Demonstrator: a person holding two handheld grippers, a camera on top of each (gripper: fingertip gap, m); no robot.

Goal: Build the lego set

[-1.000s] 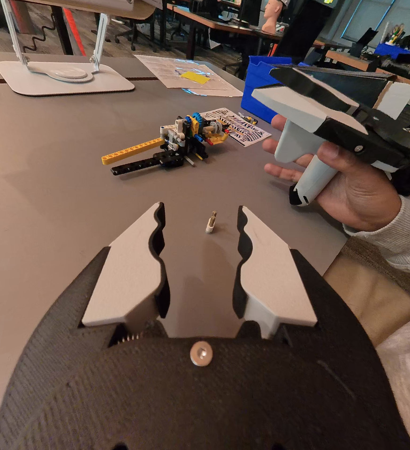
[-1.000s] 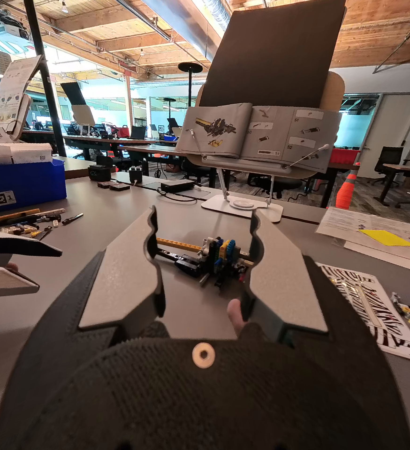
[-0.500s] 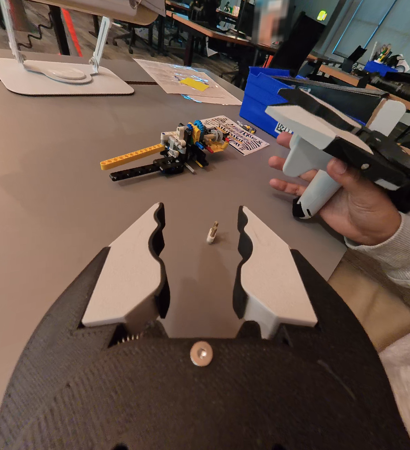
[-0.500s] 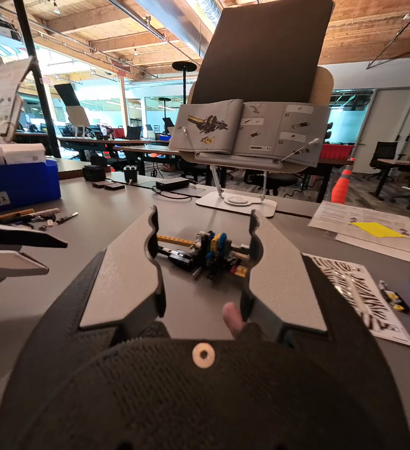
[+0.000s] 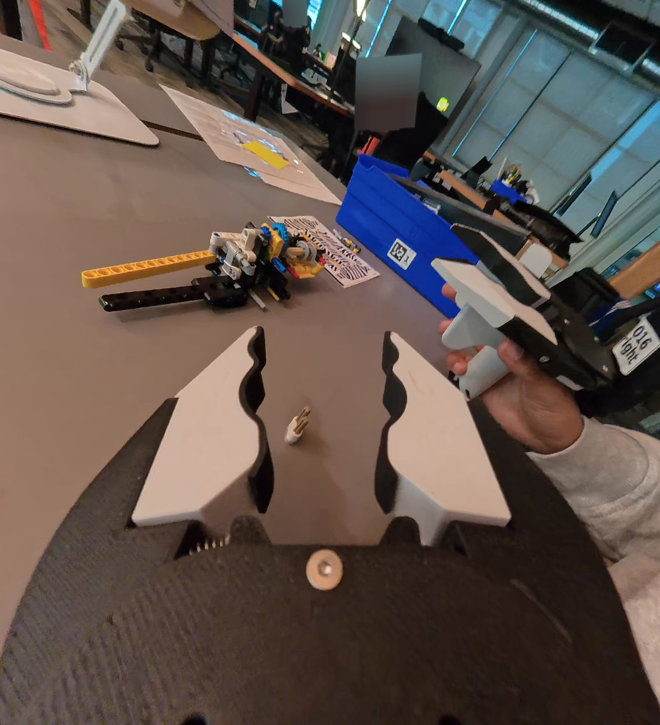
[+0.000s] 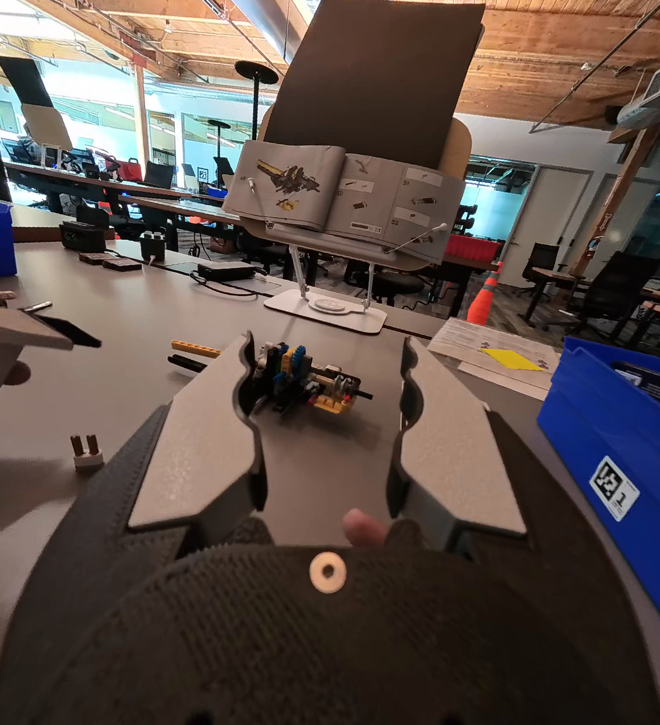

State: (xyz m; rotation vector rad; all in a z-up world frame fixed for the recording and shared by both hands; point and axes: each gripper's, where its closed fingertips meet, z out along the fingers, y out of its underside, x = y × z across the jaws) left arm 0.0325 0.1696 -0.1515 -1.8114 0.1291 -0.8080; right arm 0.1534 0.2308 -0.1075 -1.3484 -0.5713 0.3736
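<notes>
The half-built lego model point(image 5: 238, 263) lies on the grey table, with a yellow beam point(image 5: 148, 267) and a black beam point(image 5: 163, 296) pointing left. It also shows in the right wrist view point(image 6: 305, 378). A small white piece with two tan pins point(image 5: 298, 425) lies on the table between my left fingers; it shows in the right wrist view point(image 6: 87, 451) too. My left gripper point(image 5: 322, 333) is open and empty over it. My right gripper point(image 6: 326, 343) is open and empty, held above the table facing the model; the left wrist view shows it at right point(image 5: 497, 298).
A blue bin point(image 5: 395, 231) stands right of the model, also seen in the right wrist view point(image 6: 618, 427). A striped sticker sheet point(image 5: 336, 251) lies beside it. An instruction booklet on a stand point(image 6: 344, 196) stands behind the model. Papers point(image 6: 493, 357) lie at back right.
My left gripper has moved forward so the small white piece lies deeper between its fingers. My right gripper has swung right, and the model and blue bin shifted in its view.
</notes>
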